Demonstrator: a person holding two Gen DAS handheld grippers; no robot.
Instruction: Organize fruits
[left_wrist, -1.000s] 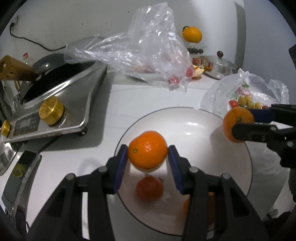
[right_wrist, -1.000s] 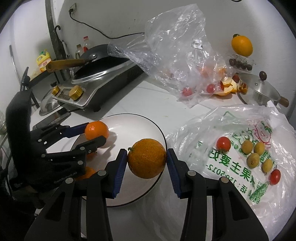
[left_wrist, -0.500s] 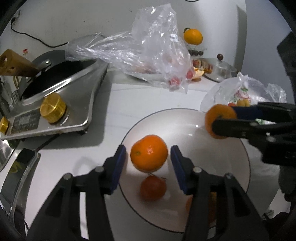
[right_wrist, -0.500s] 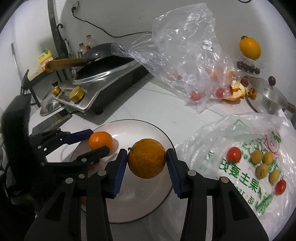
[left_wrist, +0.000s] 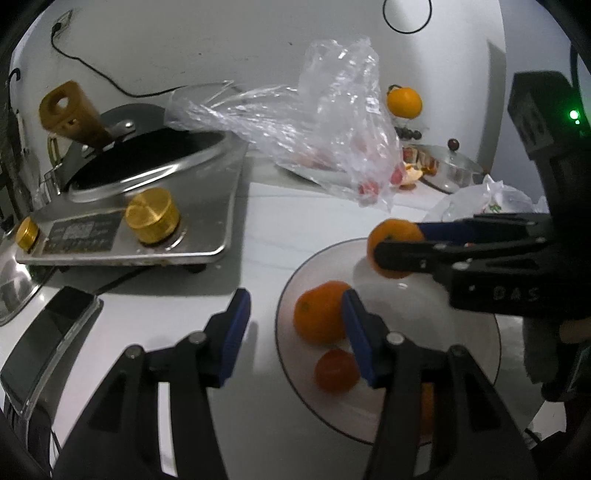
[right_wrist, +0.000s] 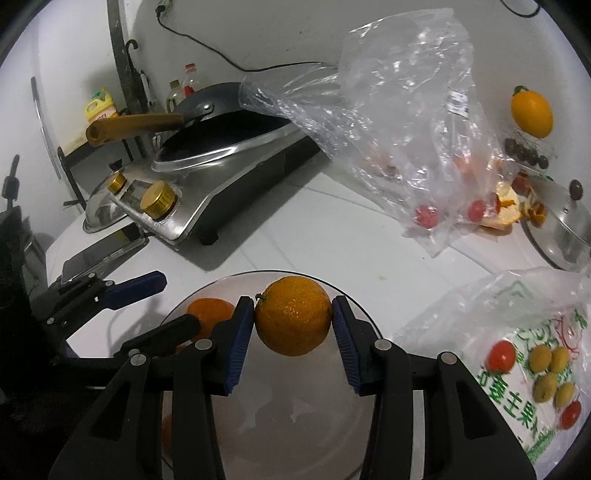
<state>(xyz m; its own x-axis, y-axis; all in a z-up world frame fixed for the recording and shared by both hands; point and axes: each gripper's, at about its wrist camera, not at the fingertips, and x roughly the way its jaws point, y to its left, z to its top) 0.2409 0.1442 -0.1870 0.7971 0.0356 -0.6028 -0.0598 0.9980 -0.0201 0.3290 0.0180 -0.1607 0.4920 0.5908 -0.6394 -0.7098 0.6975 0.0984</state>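
A white plate holds an orange, a smaller red-orange fruit and another orange half hidden behind my finger. My left gripper stands open at the plate's left rim, and its pads do not touch the orange. From the right, my right gripper comes in shut on a second orange, which hangs above the plate's far side. In the right wrist view that held orange sits between the pads of the right gripper over the plate. The left gripper is at the left.
An induction cooker with a wok stands at the back left, a phone in front of it. A clear plastic bag lies behind the plate. At the right is a printed bag of tomatoes and small yellow-green fruits, with a pot lid behind.
My left gripper let go of its orange, which now rests on the plate, and drew back to the left. My right gripper carried its orange leftward over the plate.
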